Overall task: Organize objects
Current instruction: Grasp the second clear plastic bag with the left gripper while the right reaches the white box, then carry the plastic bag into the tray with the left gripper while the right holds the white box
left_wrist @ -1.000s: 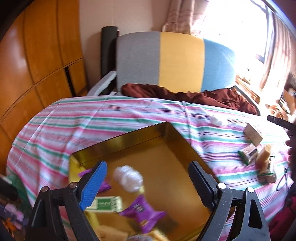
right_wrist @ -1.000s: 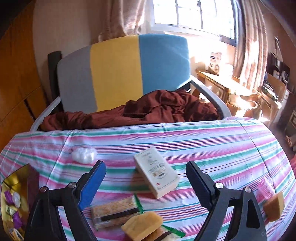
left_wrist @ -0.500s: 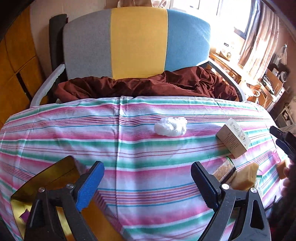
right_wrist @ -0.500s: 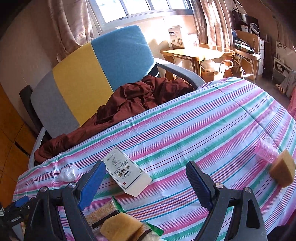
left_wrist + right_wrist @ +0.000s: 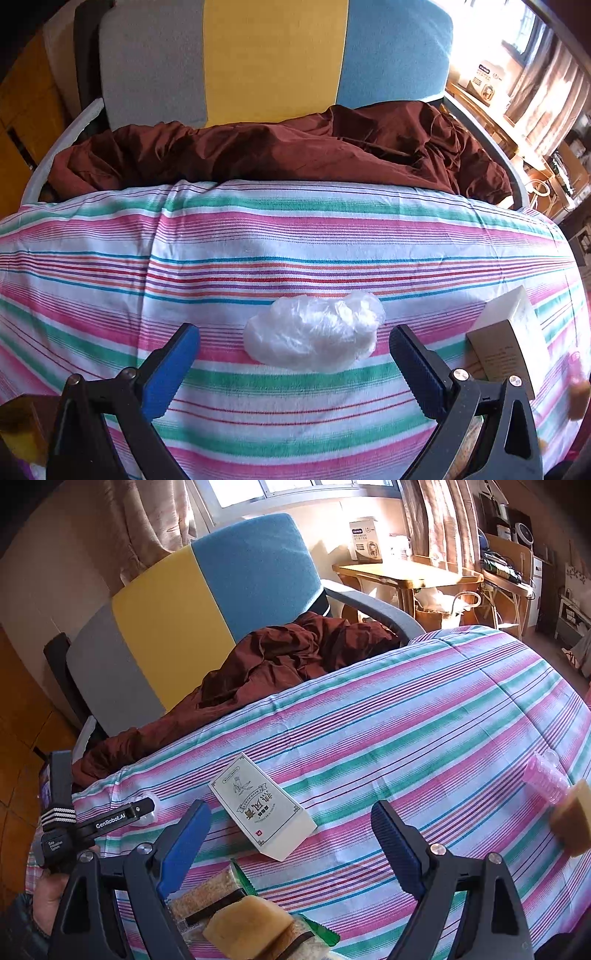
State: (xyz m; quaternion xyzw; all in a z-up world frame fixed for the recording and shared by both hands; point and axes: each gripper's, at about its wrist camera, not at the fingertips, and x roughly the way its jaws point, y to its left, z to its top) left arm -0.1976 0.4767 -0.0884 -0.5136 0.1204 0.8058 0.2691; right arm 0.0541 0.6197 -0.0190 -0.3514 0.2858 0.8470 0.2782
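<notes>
Left gripper (image 5: 293, 352) has swung off the tray, now spread around the bag (image 5: 314, 338), ready to pinch; right gripper (image 5: 290, 829) idles spread.

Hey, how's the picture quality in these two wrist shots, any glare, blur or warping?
Left wrist: window blown out at upper right, plastic bag sharp, fisheye bows the tablecloth stripes. Right wrist: sunlit side table glares, sponge at the right edge is smeared.
</notes>
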